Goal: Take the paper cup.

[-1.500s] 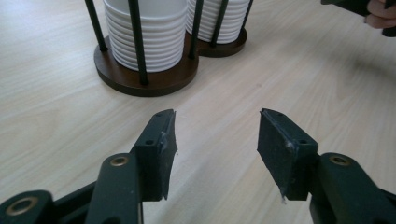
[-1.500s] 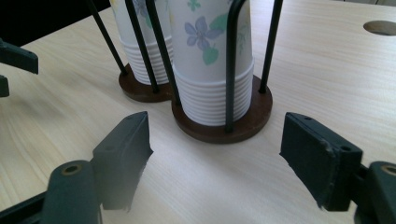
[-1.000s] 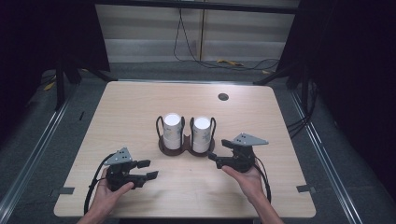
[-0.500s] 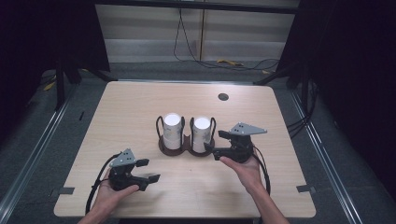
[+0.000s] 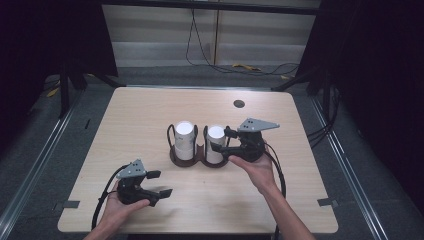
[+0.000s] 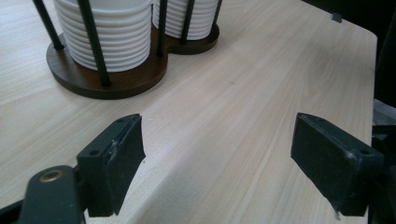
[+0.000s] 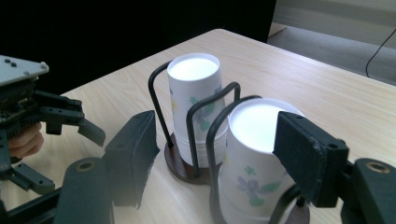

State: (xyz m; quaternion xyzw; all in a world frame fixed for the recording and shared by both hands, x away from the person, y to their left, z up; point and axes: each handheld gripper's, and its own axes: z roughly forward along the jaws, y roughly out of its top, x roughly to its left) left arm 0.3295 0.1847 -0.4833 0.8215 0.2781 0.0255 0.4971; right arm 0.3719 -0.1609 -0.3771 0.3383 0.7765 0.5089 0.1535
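Counter (image 5: 150, 110) scene: left hand-held gripper (image 5: 159, 184) rests low near the front edge, jaws spread and empty, apparently waiting. At centre, a holder (image 5: 195, 156) keeps two cup stacks upright. Right hand-held gripper (image 5: 220, 140), jaws apart, straddles the right stack (image 5: 215, 142), likely to take a cup.

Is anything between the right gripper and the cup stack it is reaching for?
No loose object. The right gripper has open jaws astride the right cup stack; the holder's wire loops hug its sides, leaving the top free.
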